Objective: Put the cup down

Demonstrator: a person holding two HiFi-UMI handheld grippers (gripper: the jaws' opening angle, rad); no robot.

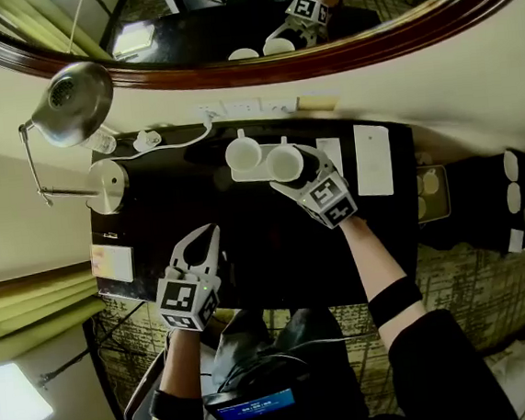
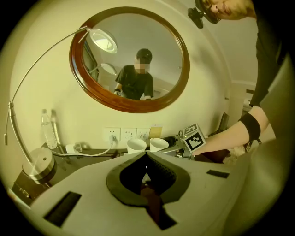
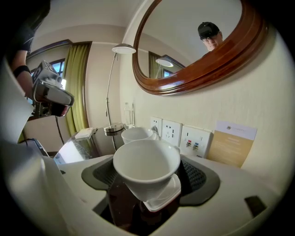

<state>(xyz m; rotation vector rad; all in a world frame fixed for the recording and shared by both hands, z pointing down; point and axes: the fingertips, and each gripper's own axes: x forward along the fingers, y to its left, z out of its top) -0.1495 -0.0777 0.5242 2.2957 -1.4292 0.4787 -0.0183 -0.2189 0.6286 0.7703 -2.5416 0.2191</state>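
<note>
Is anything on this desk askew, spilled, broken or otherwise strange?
Nothing stands out. The cup between the jaws of the right gripper and the second cup beside it both stand upright on the white tray; no spill or crack shows.

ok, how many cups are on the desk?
2. One cup sits on the white tray; the second cup stands beside it, between the right gripper's jaws. The mirror only repeats them.

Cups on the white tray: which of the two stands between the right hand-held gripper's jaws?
The cup farther from the lamp: the jaws of the right hand-held gripper flank it. The other cup stands outside them, on the lamp side.
</note>
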